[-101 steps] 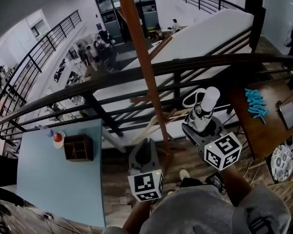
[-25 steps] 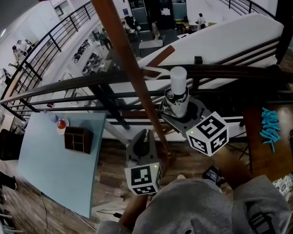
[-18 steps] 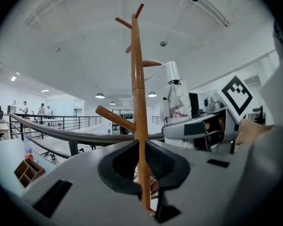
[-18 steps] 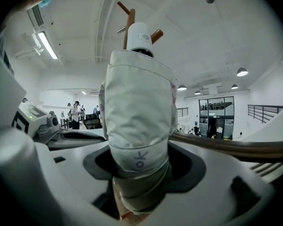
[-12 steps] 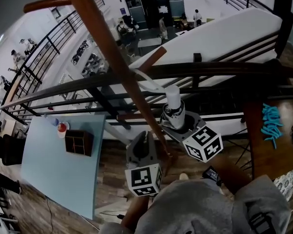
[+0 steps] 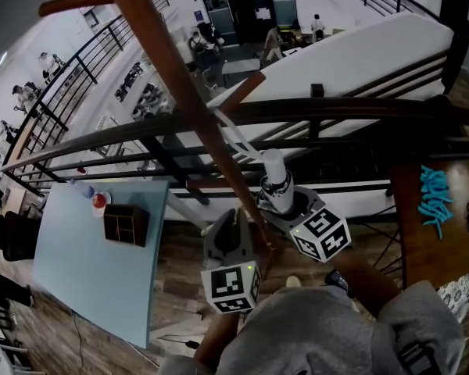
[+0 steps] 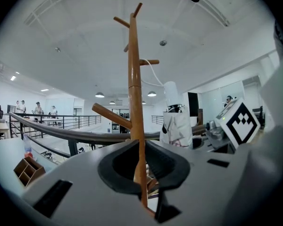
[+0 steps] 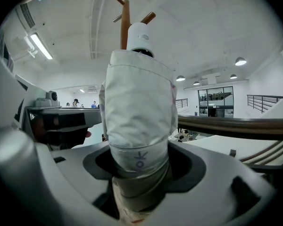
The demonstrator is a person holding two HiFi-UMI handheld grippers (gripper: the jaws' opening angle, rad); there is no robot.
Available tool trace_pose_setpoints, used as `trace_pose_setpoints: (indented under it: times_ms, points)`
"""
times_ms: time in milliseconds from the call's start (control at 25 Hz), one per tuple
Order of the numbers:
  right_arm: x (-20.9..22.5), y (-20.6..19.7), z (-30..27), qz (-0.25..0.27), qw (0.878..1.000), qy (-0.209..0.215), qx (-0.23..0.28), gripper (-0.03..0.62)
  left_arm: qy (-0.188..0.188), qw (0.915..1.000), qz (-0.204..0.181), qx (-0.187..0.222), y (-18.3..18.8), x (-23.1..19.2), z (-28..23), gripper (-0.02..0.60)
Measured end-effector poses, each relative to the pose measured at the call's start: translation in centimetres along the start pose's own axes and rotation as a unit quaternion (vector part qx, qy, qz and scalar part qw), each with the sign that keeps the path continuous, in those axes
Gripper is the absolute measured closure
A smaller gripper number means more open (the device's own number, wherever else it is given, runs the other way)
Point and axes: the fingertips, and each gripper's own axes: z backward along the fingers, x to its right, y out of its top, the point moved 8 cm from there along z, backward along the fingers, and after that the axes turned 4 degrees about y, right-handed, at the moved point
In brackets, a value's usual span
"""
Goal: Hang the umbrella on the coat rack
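Shifted slightly down and left, right gripper (image 6: 285,203) fingers clench the folded white umbrella (image 6: 274,170), upright beside the coat rack (image 6: 180,92); left gripper (image 6: 234,223) fingers grasp its pole.

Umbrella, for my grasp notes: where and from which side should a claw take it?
Its folded canopy, from below: it stands upright, so handle and strap at the top are free for the peg. The right claw grips it so.
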Motion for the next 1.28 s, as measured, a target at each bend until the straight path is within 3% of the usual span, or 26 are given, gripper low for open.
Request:
trace_pose_setpoints:
  times_ms: [560,1040,1280]
  points:
    - [-0.2,-3.3,-1.8,0.026,1.0,0.009,-0.007,0.312,0.009,0.9999,-0.001,-0.009,-0.7,-0.5,0.7,0.532]
    - [-0.3,-4.0,-3.7,0.016,0.999,0.041,0.01,0.312,0.008,0.9998,-0.01,-0.014,-0.7,-0.6,0.9,0.532]
    - [-0.6,-4.1,-3.8,0.011,0.999,0.036,0.02,0.312,0.01,0.9998,-0.01,-0.012,-0.8,-1.2,1.2,0.532]
